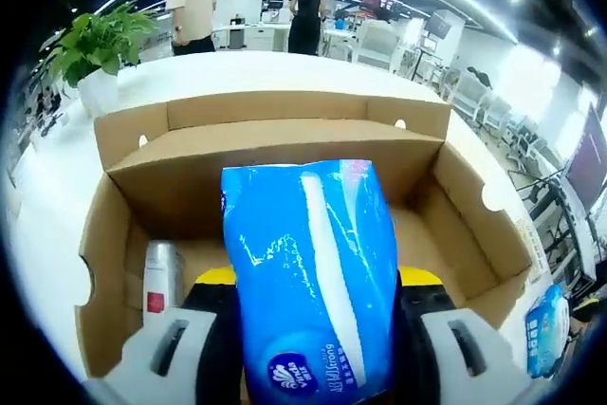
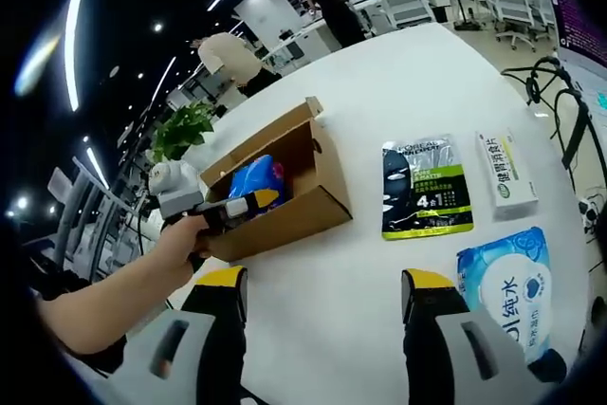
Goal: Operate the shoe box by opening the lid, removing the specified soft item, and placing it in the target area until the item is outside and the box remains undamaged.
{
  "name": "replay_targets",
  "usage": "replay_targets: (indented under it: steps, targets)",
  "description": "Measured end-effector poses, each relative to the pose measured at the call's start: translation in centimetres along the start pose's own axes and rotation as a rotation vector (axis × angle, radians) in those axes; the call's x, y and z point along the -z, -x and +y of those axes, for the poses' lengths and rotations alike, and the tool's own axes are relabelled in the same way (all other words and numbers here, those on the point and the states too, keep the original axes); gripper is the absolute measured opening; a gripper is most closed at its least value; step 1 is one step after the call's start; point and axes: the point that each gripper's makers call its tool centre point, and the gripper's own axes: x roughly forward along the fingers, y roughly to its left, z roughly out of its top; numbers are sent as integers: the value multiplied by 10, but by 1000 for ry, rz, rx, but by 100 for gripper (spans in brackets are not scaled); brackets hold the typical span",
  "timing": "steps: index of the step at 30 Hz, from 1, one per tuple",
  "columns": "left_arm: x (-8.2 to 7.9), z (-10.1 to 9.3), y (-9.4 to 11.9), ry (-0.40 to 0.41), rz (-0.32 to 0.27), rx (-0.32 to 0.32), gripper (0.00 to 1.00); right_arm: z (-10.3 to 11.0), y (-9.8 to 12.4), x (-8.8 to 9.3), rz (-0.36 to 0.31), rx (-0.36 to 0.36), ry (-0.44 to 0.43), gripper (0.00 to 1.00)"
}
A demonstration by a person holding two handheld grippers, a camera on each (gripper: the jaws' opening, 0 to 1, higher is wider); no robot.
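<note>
Left gripper view: left tongs [image 1: 313, 329] clenched on blue tissue pack [image 1: 311, 272], w/ pack over open shoe box [image 1: 285, 139]. Lift straight up, keep clear of cardboard walls, then carry to tabletop [image 2: 398, 101]. Right tongs [image 2: 322, 296] released, holding nothing, above tabletop.

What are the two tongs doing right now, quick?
Left tongs: closed on the blue tissue pack, over the open box.
Right tongs: open, holding nothing.
</note>
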Motion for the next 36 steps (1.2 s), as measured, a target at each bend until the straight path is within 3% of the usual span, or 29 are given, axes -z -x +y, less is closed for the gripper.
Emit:
replay_targets:
  steps: [6, 20, 36]
  targets:
    - [1, -4, 5, -4, -2, 33, 60, 5, 0, 0, -1, -10, 3, 65]
    - [-20, -14, 24, 18, -71, 124, 59, 15, 1, 3, -19, -36, -14, 65]
    - [-35, -12, 41, 13, -109, 167, 59, 32, -3, 2, -44, -84, -45, 64]
